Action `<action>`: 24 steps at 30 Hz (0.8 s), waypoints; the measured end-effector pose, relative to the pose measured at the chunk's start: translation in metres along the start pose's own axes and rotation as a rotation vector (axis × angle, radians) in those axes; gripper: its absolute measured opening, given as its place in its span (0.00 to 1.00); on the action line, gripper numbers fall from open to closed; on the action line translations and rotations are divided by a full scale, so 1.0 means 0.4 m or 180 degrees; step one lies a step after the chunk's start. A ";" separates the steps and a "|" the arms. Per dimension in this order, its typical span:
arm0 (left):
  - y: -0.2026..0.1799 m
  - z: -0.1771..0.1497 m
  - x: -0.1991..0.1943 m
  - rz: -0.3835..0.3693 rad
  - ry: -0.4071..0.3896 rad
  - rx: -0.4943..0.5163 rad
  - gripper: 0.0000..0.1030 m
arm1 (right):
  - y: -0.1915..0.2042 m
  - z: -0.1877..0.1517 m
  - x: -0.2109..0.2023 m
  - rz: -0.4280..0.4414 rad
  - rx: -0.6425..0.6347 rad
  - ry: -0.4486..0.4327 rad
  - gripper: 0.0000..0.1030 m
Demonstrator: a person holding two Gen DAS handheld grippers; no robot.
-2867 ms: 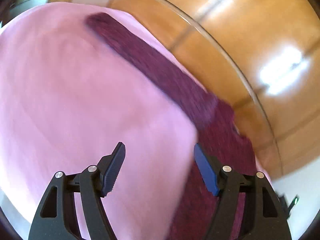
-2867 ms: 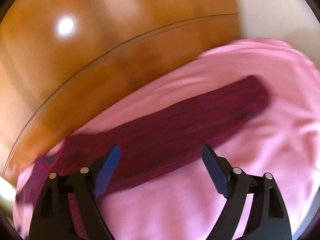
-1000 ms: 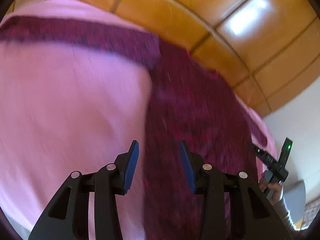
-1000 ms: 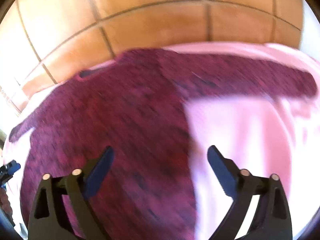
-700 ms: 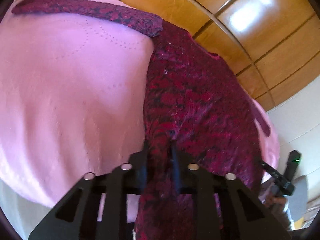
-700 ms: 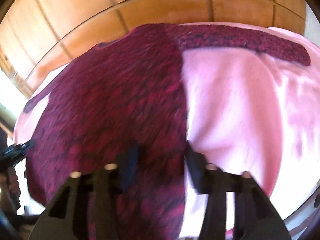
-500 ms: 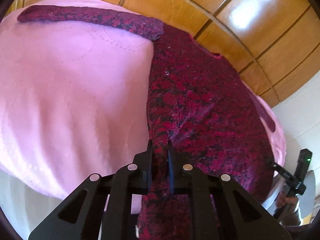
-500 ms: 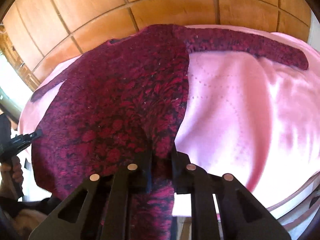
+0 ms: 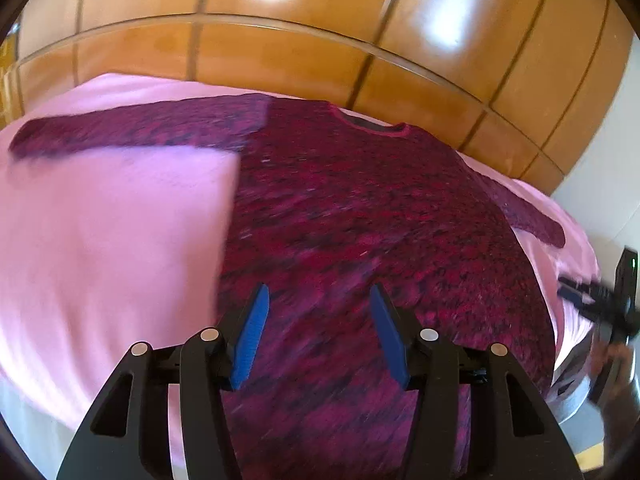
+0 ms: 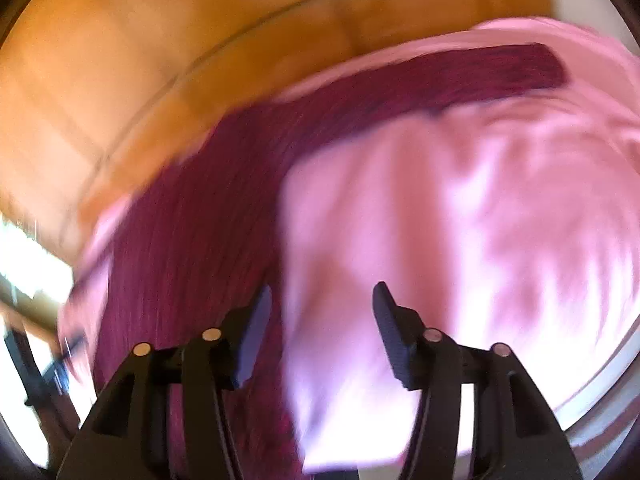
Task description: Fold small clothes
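Note:
A dark red knitted sweater (image 9: 360, 216) lies spread flat on the pink bedcover (image 9: 100, 232), neck towards the headboard, both sleeves stretched out sideways. My left gripper (image 9: 320, 332) hovers above the sweater's lower hem; its jaws are opening and nothing is between the blue pads. The right wrist view is blurred. There the sweater (image 10: 192, 248) fills the left and one sleeve (image 10: 460, 76) runs to the upper right. My right gripper (image 10: 320, 332) hangs over the sweater's side edge and the bedcover (image 10: 480, 220); its jaws are opening and hold nothing.
A glossy wooden headboard (image 9: 280, 48) stands behind the bed. At the right edge of the left wrist view, a hand with the other gripper (image 9: 600, 308) shows beside the bed. The pink bedcover extends wide on both sides of the sweater.
Both grippers were shut on the sweater's lower hem half a second ago. Both have let go, opened and pulled back; the right view has swung towards the far sleeve.

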State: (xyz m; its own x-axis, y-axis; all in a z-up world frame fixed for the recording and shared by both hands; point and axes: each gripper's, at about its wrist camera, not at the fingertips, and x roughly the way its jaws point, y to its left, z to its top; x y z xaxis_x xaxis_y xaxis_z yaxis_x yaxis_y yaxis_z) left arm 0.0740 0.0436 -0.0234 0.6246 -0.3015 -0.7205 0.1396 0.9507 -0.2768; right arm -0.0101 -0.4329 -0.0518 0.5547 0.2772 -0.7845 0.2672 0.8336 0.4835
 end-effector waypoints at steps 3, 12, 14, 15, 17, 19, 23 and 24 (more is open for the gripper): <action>-0.043 0.017 0.064 -0.0061 0.0104 0.0092 0.50 | -0.113 0.105 0.028 0.0047 0.0669 -0.0218 0.54; -0.078 0.012 0.170 -0.0034 0.0306 0.0217 0.54 | -0.340 0.298 0.127 0.0044 0.1869 -0.0565 0.49; -0.075 0.009 0.175 -0.0055 0.0304 0.0219 0.55 | -0.362 0.324 0.144 0.0003 0.1932 -0.0608 0.43; -0.074 0.007 0.176 -0.0056 0.0304 0.0233 0.55 | -0.371 0.341 0.152 -0.0040 0.1941 -0.0628 0.37; -0.076 0.003 0.183 -0.0056 0.0307 0.0244 0.55 | -0.389 0.367 0.179 -0.0173 0.1959 -0.0629 0.23; -0.078 0.000 0.184 -0.0050 0.0307 0.0265 0.55 | -0.393 0.393 0.208 -0.0271 0.1928 -0.0611 0.14; -0.079 -0.003 0.185 -0.0055 0.0301 0.0241 0.56 | -0.358 0.442 0.192 -0.0578 0.1551 -0.0613 0.09; -0.077 -0.002 0.185 -0.0054 0.0301 0.0230 0.56 | -0.322 0.453 0.173 -0.0630 0.1360 -0.0676 0.09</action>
State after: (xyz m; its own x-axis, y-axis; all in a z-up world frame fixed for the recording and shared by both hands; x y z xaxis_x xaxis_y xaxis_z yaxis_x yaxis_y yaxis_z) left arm 0.1154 -0.0078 -0.0686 0.5469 -0.3199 -0.7737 0.2067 0.9471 -0.2454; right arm 0.1367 -0.6078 -0.0980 0.5968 -0.0062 -0.8024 0.6567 0.5784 0.4840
